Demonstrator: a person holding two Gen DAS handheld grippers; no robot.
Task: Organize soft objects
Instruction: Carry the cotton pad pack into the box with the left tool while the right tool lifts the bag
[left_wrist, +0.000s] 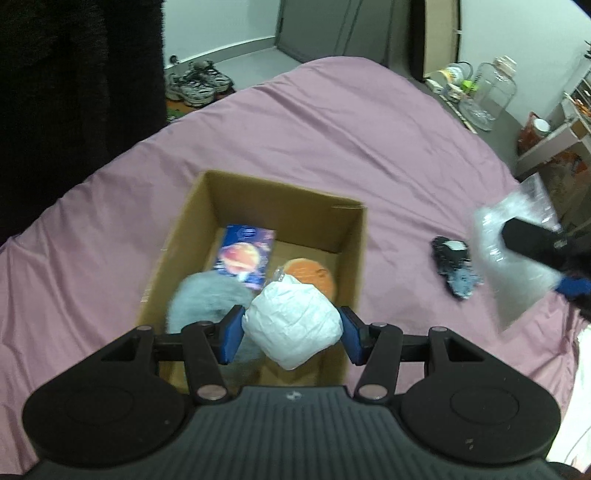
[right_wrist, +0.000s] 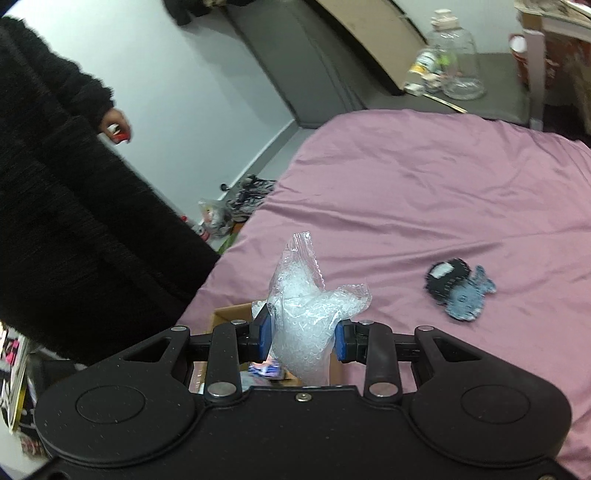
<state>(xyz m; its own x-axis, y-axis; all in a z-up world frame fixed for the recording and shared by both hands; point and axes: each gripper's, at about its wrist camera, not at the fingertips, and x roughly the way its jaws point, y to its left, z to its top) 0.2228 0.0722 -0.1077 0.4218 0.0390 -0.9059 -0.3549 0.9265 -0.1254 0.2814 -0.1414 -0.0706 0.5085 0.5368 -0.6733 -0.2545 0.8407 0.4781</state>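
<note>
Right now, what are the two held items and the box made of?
White bundle in left tool: crinkled, matte, looks like thin paper or plastic wrap. Bag in right tool: clear glossy plastic film, seemingly filled with small beads. Box: plain brown cardboard, matte.

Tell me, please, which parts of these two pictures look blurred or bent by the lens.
Left wrist view: the bubble-wrap bag in the right hand-held gripper is smeared by motion, the grey fluffy item is soft, and the bed curves from fisheye. Right wrist view: the bag is sharper; the fabric fish is slightly blurred.
</note>
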